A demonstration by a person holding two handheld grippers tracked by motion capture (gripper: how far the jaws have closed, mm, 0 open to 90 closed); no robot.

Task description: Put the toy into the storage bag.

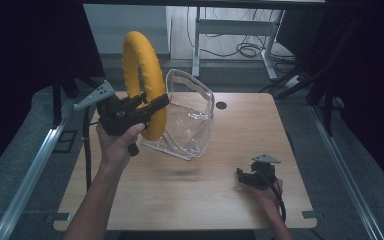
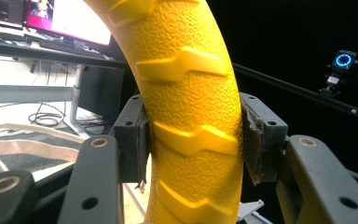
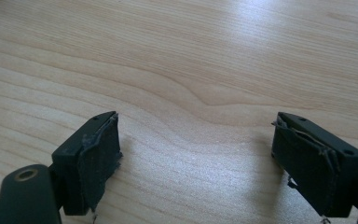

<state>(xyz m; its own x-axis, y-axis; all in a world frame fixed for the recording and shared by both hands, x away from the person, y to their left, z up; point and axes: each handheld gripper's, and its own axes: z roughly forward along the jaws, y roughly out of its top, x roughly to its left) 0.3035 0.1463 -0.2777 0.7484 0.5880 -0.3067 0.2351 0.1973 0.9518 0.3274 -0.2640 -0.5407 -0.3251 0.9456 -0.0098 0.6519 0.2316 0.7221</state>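
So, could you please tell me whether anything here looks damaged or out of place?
Yes: the pads on the right gripper are frayed and peeling at their edges. On the left gripper, clamped on the yellow ring, the right-hand pad looks torn too. The clear bag sits crumpled open.

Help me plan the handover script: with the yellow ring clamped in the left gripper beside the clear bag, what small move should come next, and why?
Probably bring the right gripper over to hold the clear bag's rim. The left gripper is shut on the yellow ring, held upright above the table right by the bag's mouth, while the right jaws stand open and empty over bare wood. The soft bag looks likely to sag if nothing steadies it.
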